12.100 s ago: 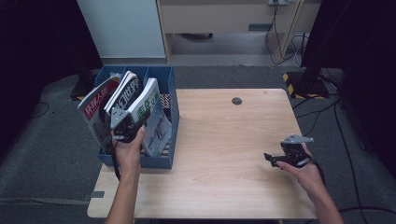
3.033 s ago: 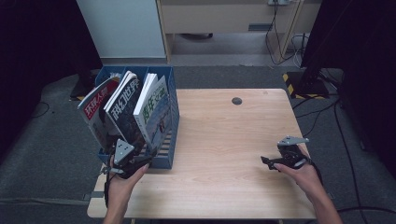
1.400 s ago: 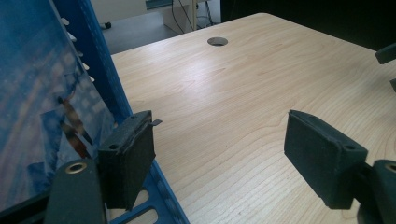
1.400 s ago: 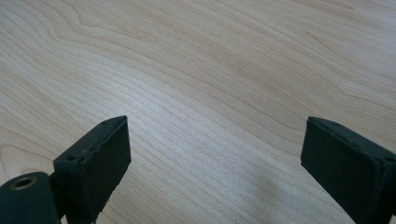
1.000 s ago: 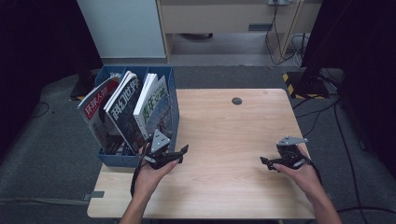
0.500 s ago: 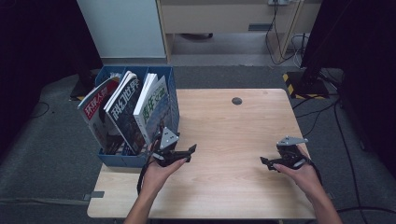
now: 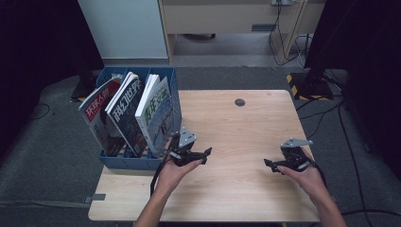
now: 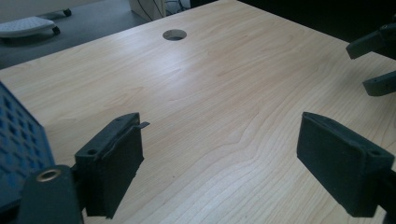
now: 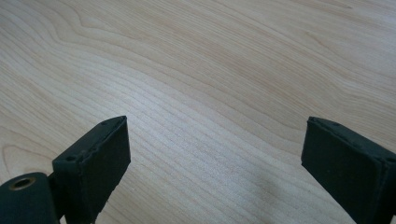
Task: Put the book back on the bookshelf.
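A blue file rack (image 7: 135, 162) stands at the table's left edge with three magazines leaning in it: a red-and-white one (image 7: 97, 111), a dark one (image 7: 124, 101) and a pale one (image 7: 158, 111). My left gripper (image 7: 206, 154) hovers over the wooden table (image 7: 236, 132) just right of the rack, pointing right. Its jaws have just been opening, and between them (image 8: 222, 128) lies bare wood. The rack's blue wall (image 8: 18, 140) is at the left edge of the left gripper view. My right gripper (image 7: 269, 164) rests low at the table's right, open (image 9: 215, 126) over bare wood.
A round cable hole (image 7: 239, 102) sits in the table's far middle. The right gripper's jaw tips (image 8: 378, 60) appear at the far right of the left gripper view. Beyond the table are a pale cabinet (image 7: 125, 28), floor cables and a yellow-and-black striped base (image 7: 307, 84).
My left gripper has moved right, away from the rack's front and out over the table, and its jaws stand wider. The right gripper has stayed in place.
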`<state>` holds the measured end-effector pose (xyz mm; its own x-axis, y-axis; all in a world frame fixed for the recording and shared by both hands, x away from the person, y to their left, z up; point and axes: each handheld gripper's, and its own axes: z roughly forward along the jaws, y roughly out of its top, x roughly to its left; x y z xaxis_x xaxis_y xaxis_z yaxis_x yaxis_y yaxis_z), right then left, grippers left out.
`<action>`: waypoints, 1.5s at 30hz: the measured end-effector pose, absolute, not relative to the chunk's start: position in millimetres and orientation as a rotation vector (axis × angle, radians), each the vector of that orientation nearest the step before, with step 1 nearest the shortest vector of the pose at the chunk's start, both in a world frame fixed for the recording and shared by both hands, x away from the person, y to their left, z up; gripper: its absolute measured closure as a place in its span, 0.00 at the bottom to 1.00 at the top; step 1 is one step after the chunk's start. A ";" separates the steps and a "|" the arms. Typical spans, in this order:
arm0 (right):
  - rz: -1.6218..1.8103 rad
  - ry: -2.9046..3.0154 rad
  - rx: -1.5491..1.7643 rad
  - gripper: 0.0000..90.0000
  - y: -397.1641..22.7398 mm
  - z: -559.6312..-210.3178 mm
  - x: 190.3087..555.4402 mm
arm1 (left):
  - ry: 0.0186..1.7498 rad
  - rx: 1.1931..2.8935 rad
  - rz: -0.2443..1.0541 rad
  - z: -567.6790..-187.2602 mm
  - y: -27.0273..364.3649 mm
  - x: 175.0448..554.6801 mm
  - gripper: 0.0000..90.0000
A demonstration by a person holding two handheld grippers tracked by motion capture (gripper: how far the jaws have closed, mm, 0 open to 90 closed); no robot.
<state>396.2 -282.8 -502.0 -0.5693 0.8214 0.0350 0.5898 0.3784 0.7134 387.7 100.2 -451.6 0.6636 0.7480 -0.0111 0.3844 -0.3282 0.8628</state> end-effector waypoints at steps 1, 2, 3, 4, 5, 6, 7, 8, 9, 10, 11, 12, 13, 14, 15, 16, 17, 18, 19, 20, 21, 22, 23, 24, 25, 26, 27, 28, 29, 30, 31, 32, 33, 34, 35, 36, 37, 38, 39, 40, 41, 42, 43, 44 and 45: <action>0.997 2.318 1.237 0.09 -282.7 -501.9 396.1 | 0.881 1.956 0.487 -454.0 97.2 389.0 0.14; 0.995 2.318 1.236 0.08 -282.8 -502.1 396.2 | 0.880 1.963 0.483 -455.5 95.7 389.8 0.14; 0.996 2.318 1.236 0.08 -282.9 -502.2 396.1 | 0.880 1.968 0.474 -457.6 93.7 390.8 0.14; 0.998 2.317 1.243 0.08 -282.6 -502.1 395.9 | 0.880 1.972 0.466 -460.0 91.5 392.0 0.14; 0.995 2.318 1.239 0.08 -282.8 -502.1 395.8 | 0.882 1.970 0.463 -462.1 89.4 392.9 0.14; 0.995 2.318 1.238 0.08 -282.8 -502.1 395.8 | 0.879 1.977 0.464 -463.9 87.7 393.9 0.13; 0.997 2.314 1.241 0.08 -282.4 -502.4 395.8 | 0.880 1.983 0.460 -465.7 85.8 394.8 0.13; 0.994 2.316 1.241 0.08 -282.4 -502.6 395.8 | 0.880 1.985 0.458 -467.4 84.3 395.3 0.13; 0.992 2.319 1.242 0.08 -282.2 -502.8 395.8 | 0.881 1.990 0.455 -469.7 82.4 396.2 0.13; 0.985 2.327 1.242 0.07 -282.1 -503.0 395.6 | 0.883 2.001 0.453 -472.8 80.4 397.4 0.12; 0.982 2.326 1.240 0.07 -281.8 -503.6 395.8 | 0.887 2.006 0.450 -475.5 79.0 398.5 0.12; 0.977 2.330 1.236 0.07 -281.9 -504.1 395.9 | 0.891 2.011 0.444 -477.4 78.1 399.3 0.12; 0.975 2.333 1.239 0.06 -281.7 -504.5 395.7 | 0.895 2.016 0.440 -479.9 76.9 400.1 0.12; 0.976 2.333 1.238 0.06 -281.5 -505.0 395.9 | 0.896 2.018 0.437 -482.4 75.8 400.6 0.11; 0.970 2.340 1.238 0.06 -281.3 -505.3 395.6 | 0.895 2.023 0.434 -485.0 74.6 401.1 0.11; 0.964 2.345 1.239 0.05 -280.8 -505.8 395.4 | 0.894 2.035 0.436 -488.1 73.1 401.7 0.11; 0.961 2.359 1.232 0.05 -280.7 -506.5 395.8 | 0.894 2.045 0.436 -490.4 72.3 402.2 0.11; 0.960 2.360 1.230 0.05 -280.1 -507.5 396.1 | 0.897 2.049 0.432 -492.8 71.6 402.8 0.11; 0.958 2.367 1.237 0.05 -279.5 -508.2 396.0 | 0.902 2.052 0.426 -495.2 71.1 403.4 0.11; 0.961 2.368 1.242 0.05 -279.1 -508.9 396.1 | 0.909 2.055 0.422 -497.3 70.8 403.9 0.11; 0.956 2.361 1.253 0.05 -278.0 -510.3 395.8 | 0.914 2.064 0.416 -499.2 70.1 404.5 0.11; 0.944 2.368 1.250 0.05 -277.5 -511.3 396.2 | 0.913 2.077 0.415 -501.2 69.2 404.9 0.11; 0.936 2.374 1.258 0.05 -276.4 -512.4 396.0 | 0.914 2.088 0.408 -503.4 68.0 405.3 0.10; 0.925 2.379 1.249 0.05 -275.9 -513.7 396.5 | 0.918 2.100 0.399 -505.4 66.7 405.7 0.10; 0.914 2.380 1.256 0.05 -274.8 -514.8 396.3 | 0.920 2.109 0.398 -507.5 65.6 406.1 0.09; 0.907 2.393 1.252 0.05 -274.5 -515.4 396.5 | 0.922 2.117 0.401 -509.6 64.6 406.4 0.09; 0.903 2.393 1.248 0.05 -274.0 -516.4 396.7 | 0.924 2.120 0.397 -512.0 63.8 406.8 0.09; 0.901 2.392 1.248 0.05 -273.7 -516.8 396.8 | 0.929 2.125 0.385 -514.6 63.2 407.5 0.08; 0.900 2.393 1.249 0.05 -273.6 -517.2 396.8 | 0.940 2.132 0.381 -517.7 62.4 408.4 0.08; 0.903 2.391 1.259 0.05 -273.5 -517.7 396.6 | 0.952 2.142 0.387 -520.4 61.9 409.2 0.07; 0.895 2.388 1.259 0.05 -274.1 -518.5 396.9 | 0.959 2.148 0.389 -523.0 61.7 410.0 0.07; 0.889 2.388 1.264 0.05 -275.0 -519.1 397.2 | 0.967 2.152 0.386 -525.2 61.7 410.6 0.07; 0.884 2.387 1.266 0.05 -276.2 -519.9 397.7 | 0.978 2.153 0.390 -527.0 61.5 411.0 0.07; 0.878 2.389 1.269 0.05 -277.6 -520.6 398.4 | 0.983 2.156 0.394 -528.0 61.5 411.3 0.07; 0.875 2.387 1.275 0.05 -278.4 -521.2 398.8 | 0.988 2.158 0.393 -529.3 61.6 411.8 0.07; 0.871 2.385 1.288 0.05 -279.5 -521.7 399.3 | 0.994 2.155 0.390 -530.0 61.4 412.2 0.07; 0.871 2.376 1.295 0.05 -279.7 -522.5 399.6 | 0.998 2.153 0.388 -530.6 61.1 412.5 0.07; 0.868 2.378 1.296 0.05 -280.1 -522.9 399.8 | 1.000 2.154 0.390 -531.3 60.7 412.7 0.07; 0.867 2.381 1.295 0.05 -280.6 -523.1 400.1 | 1.000 2.156 0.388 -531.9 60.4 412.9 0.07; 0.865 2.380 1.294 0.06 -280.6 -523.3 400.2 | 1.003 2.164 0.389 -533.3 59.9 413.1 0.07; 0.865 2.379 1.294 0.06 -280.2 -523.9 400.2 | 1.007 2.171 0.395 -534.6 59.3 413.5 0.07; 0.863 2.377 1.289 0.05 -280.1 -524.5 400.4 | 1.010 2.174 0.400 -535.8 58.9 413.9 0.07; 0.860 2.370 1.293 0.06 -279.7 -524.9 400.7 | 1.008 2.174 0.403 -536.1 58.8 414.1 0.07; 0.858 2.372 1.289 0.06 -279.8 -525.2 401.0 | 1.013 2.169 0.405 -536.2 58.6 414.3 0.07; 0.855 2.373 1.288 0.06 -279.7 -525.7 401.4 | 1.019 2.162 0.403 -536.1 58.5 414.5 0.07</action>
<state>401.4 -279.7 -525.7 -0.5484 0.8361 0.0131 0.6522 0.4179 0.6325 414.5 58.5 -536.1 0.6418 0.7667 -0.0166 0.5478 -0.4432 0.7095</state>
